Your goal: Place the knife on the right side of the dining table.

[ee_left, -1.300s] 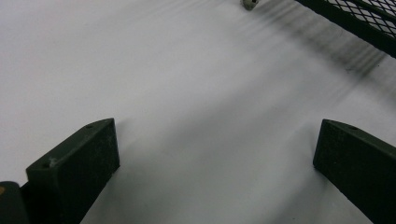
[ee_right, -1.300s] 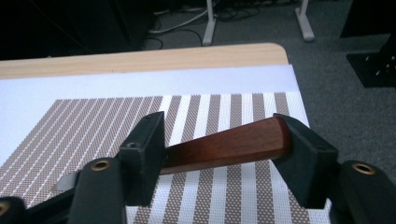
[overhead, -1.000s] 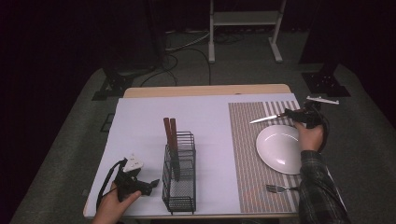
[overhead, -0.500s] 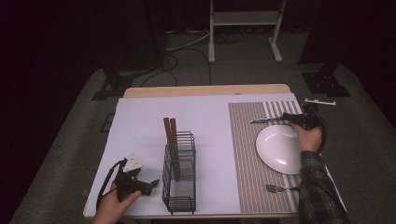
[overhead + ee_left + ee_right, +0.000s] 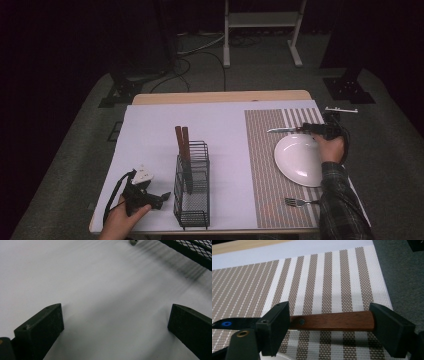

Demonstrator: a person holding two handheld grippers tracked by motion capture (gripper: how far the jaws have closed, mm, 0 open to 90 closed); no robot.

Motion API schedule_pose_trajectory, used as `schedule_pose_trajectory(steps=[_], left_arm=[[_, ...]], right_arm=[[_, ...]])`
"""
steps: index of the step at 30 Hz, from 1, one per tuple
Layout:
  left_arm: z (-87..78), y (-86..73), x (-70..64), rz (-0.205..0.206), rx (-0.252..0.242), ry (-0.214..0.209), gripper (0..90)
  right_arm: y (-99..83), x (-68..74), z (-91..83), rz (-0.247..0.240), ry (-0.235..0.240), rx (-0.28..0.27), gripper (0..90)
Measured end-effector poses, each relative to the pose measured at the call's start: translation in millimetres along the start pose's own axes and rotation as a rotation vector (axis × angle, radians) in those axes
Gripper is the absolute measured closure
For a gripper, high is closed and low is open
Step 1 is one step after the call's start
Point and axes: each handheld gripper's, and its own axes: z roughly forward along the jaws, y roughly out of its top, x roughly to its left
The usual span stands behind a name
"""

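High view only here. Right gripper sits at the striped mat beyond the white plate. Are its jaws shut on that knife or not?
Observer: Not shut. In the right gripper view, the right gripper has its jaws wide apart, and the knife's brown wooden handle lies crosswise between them over the brown-and-white striped placemat.
Operator: Left gripper holding anything?
Observer: No. The left gripper is wide open over the white sheet with nothing between its jaws. A corner of the black wire rack is at the upper right of its view.
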Motion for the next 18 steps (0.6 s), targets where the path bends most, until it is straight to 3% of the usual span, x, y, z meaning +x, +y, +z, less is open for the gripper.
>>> schedule_pose_trajectory(steps=[9, 18], left_arm=[[0.0, 0.0, 0.0, 0.000, 0.000, 0.000, 0.0], [0.0, 0.0, -0.1, -0.001, -0.001, 0.000, 0.0]], right_arm=[[-0.1, 1.5, 0.1, -0.031, -0.046, 0.011, 20.3], [2.3, 9.2, -16.7, -0.083, -0.054, -0.017, 20.2]])
